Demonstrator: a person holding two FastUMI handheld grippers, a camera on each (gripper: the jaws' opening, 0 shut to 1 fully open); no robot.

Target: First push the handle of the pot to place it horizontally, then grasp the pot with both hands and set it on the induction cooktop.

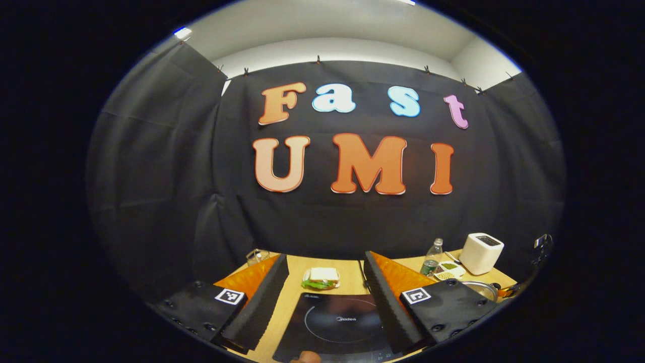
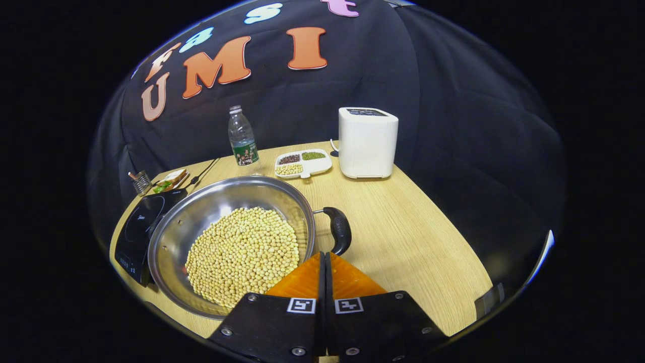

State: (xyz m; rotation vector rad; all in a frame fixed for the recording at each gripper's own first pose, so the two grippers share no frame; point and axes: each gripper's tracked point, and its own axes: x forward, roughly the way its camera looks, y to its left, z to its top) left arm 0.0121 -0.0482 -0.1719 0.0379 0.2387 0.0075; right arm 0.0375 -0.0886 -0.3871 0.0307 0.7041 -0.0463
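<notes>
In the right gripper view a steel pot (image 2: 201,217) full of soybeans (image 2: 244,254) stands on the wooden table. Its dark handle (image 2: 339,229) sticks out at the pot's right side. My right gripper (image 2: 323,256) is shut with its fingers pressed together, their tips just below the handle and at the pot's rim. The black induction cooktop (image 2: 138,229) lies left of the pot, partly under its edge. In the left gripper view my left gripper (image 1: 325,264) hangs open above the cooktop (image 1: 337,325), and the pot's rim (image 1: 481,288) peeks out at the right.
A white appliance (image 2: 367,142), a divided dish of beans (image 2: 302,163) and a water bottle (image 2: 242,136) stand at the table's back. A sandwich on a plate (image 1: 321,278) lies behind the cooktop, a glass (image 1: 257,256) at the back left. Bare table (image 2: 418,242) spreads right of the pot.
</notes>
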